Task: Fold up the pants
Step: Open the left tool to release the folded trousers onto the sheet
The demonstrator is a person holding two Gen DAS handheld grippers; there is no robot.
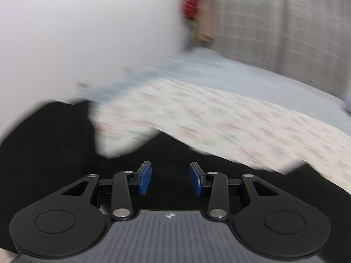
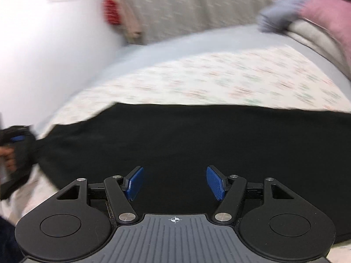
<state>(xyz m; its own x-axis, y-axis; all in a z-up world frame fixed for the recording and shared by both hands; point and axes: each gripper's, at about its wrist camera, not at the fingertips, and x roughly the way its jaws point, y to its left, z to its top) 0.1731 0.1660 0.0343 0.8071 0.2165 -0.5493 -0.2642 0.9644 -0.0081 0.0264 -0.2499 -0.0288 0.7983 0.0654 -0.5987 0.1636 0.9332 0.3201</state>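
Black pants (image 2: 197, 135) lie spread flat as a wide band across a floral sheet (image 2: 197, 76) on a bed. My right gripper (image 2: 175, 182) hovers over their near part, open, with nothing between its blue pads (image 2: 135, 183). In the left wrist view my left gripper (image 1: 170, 178) is open too, above the black pants (image 1: 54, 153), and its pads (image 1: 144, 178) are bare. In the right wrist view the left gripper (image 2: 22, 144) appears at the pants' left end with a hand on its handle. Both pictures are smeared by motion.
A white wall (image 1: 76, 32) rises on the left, with a red object (image 2: 111, 11) and a wooden post beside it. A pale checked curtain (image 1: 285, 22) hangs behind the bed. A pink pillow (image 2: 324, 15) and a grey cloth (image 2: 278, 15) lie at the far right on a light blue sheet (image 2: 186, 46).
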